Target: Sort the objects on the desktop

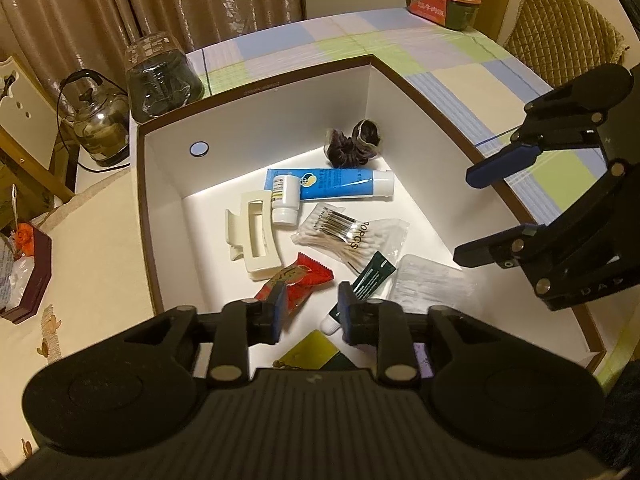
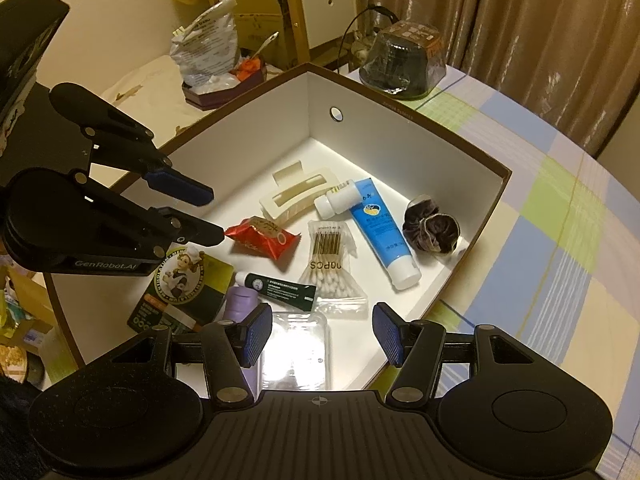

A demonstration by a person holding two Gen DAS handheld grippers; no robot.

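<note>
A white box with a brown rim [image 1: 260,90] [image 2: 420,122] holds the sorted items: a blue tube [image 1: 340,184] [image 2: 380,228], a small white bottle [image 1: 285,200], a cream hair claw [image 1: 256,236] [image 2: 296,196], a bag of cotton swabs [image 1: 356,236] [image 2: 330,264], a red snack packet [image 1: 298,278] [image 2: 262,236], a green sachet tube [image 1: 370,276] [image 2: 280,286], a clear plastic case [image 1: 428,284] [image 2: 296,344] and a dark scrunchie [image 1: 356,140] [image 2: 432,226]. My left gripper [image 1: 312,312] [image 2: 214,216] is open just over the red packet. My right gripper [image 1: 464,218] [image 2: 322,332] is open above the clear case, holding nothing.
A green and yellow printed packet [image 2: 184,280] and a purple bottle [image 2: 240,304] lie in the box's near corner. A dark-filled glass jar [image 1: 160,76], a glass kettle [image 1: 96,120] and a red food tub [image 1: 440,0] stand beyond the box on the checked tablecloth [image 2: 560,240].
</note>
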